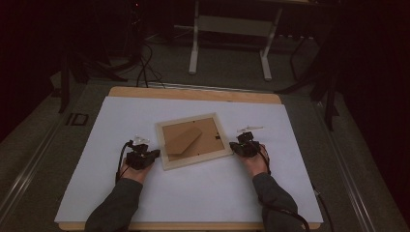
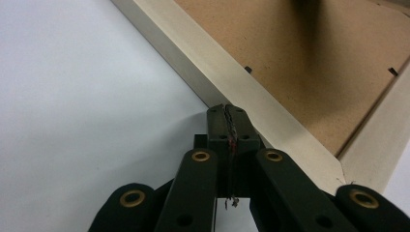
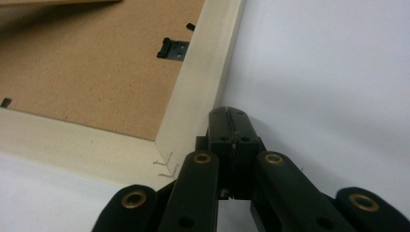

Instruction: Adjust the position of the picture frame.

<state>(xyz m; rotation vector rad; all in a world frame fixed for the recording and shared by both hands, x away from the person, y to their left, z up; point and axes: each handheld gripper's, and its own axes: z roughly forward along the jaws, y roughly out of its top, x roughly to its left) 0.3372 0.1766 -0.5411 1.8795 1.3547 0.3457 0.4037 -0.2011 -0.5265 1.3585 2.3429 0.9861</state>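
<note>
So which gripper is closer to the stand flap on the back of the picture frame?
Left, narrowly. The left gripper sits at the frame's left edge near the stand flap's low end; the right gripper sits at the right edge.

Pale cream picture frame (image 1: 193, 140), brown backing board (image 2: 309, 63), white sheet (image 1: 193, 188), black claws

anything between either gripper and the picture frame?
Nothing visible. The left gripper has its shut jaws right at the picture frame on one outer edge; the right gripper is at the opposite edge, jaws also shut.
</note>
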